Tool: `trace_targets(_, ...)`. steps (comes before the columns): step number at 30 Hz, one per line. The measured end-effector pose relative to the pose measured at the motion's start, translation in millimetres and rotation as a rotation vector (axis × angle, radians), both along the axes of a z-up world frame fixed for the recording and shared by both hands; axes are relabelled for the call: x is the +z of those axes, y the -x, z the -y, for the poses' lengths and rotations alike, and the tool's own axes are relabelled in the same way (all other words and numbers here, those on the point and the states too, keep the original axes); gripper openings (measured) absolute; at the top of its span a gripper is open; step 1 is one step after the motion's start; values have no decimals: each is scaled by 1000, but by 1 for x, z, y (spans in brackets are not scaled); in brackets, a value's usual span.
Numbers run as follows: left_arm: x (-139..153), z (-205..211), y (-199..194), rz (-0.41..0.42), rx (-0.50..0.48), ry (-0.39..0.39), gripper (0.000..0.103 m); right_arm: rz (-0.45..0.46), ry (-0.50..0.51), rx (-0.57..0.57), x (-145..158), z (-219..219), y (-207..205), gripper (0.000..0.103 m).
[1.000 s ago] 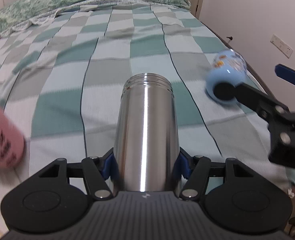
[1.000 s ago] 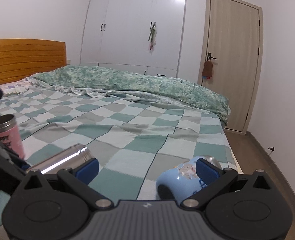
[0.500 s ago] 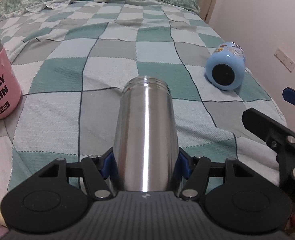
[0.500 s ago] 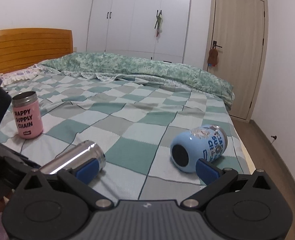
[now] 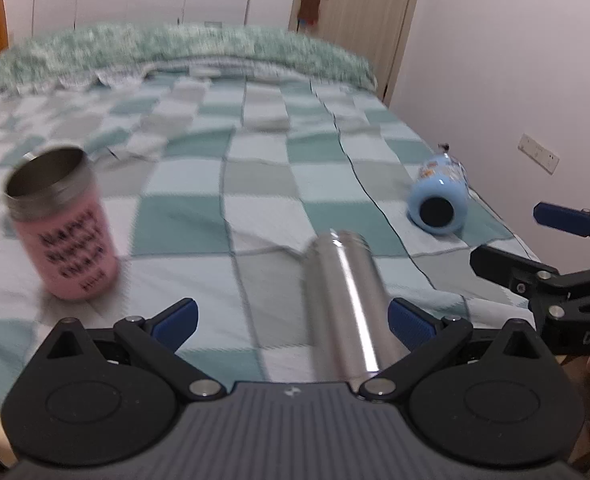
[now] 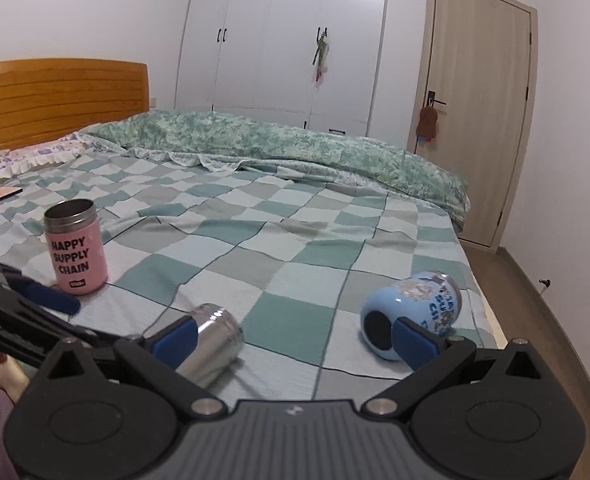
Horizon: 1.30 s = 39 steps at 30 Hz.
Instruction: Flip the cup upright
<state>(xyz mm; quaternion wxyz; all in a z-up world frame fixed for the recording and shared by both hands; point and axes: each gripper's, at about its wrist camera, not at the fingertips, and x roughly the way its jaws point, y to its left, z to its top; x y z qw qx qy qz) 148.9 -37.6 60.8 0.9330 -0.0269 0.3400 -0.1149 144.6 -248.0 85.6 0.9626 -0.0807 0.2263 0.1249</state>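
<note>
A steel cup lies on its side on the checked bedspread, its open end pointing away; it also shows in the right wrist view. My left gripper is open, and the cup lies loose between its jaws, near the right one. A light blue cup lies on its side at the bed's right edge, its dark base toward me; it also shows in the left wrist view. My right gripper is open and empty, short of the blue cup.
A pink cup marked HAPPY SUPPLY CHAIN stands upright on the left. A green quilt lies along the far side. The headboard is at the left, a door at the right. The bed edge drops off beyond the blue cup.
My left gripper has opened and let go of the steel cup, which now lies on the bed. Both grippers have drawn back and risen; the right one stays open.
</note>
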Motion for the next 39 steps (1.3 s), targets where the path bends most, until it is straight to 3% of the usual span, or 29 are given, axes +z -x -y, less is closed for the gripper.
trace_targets(8,-8,-49,-3,60,-51,-70,103,-78,14,-13,-7,-50,-16,103)
trace_targets(18,-30,-94,-25,58,-93,-44,103,-237,51,-40,-30,-100,-56,103)
trace_targets(32,-46,-109,-42,64,-163,-16,103,-480,21,-143,-53,-103,-106,103)
trace_targets(39,-47,-107,-41,66,-179,4,103,-564,-21,-178,-62,-107,-123,93)
